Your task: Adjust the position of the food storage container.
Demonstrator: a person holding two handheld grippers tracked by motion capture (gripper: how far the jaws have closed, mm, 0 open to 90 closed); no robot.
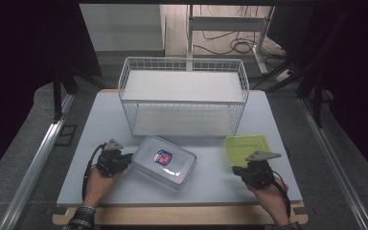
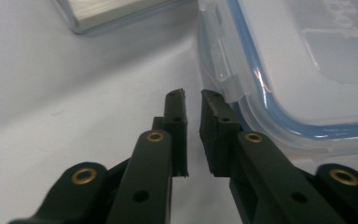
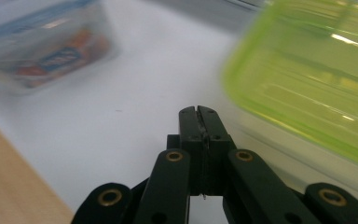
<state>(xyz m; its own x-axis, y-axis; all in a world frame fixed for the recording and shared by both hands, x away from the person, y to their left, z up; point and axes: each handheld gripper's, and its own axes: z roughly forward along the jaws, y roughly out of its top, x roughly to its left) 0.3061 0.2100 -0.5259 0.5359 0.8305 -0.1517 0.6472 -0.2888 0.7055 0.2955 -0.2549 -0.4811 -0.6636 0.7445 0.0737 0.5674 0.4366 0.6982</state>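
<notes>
A clear lidded food container (image 1: 163,162) with a blue seal and a blue-red label lies at the front middle of the white table (image 1: 105,124). My left gripper (image 1: 127,160) rests at its left edge. In the left gripper view the jaws (image 2: 193,93) are nearly together with nothing between them, right beside the container's side latch (image 2: 226,70). A lime-green container (image 1: 247,146) lies to the right. My right gripper (image 1: 237,170) sits at its front left corner, jaws pressed together and empty (image 3: 198,109), with the green container (image 3: 317,79) blurred beside it.
A white wire basket (image 1: 182,96) with a flat board inside stands at the back middle of the table. The table's wooden front edge (image 1: 182,215) runs under both forearms. Cables and a metal frame lie on the floor beyond.
</notes>
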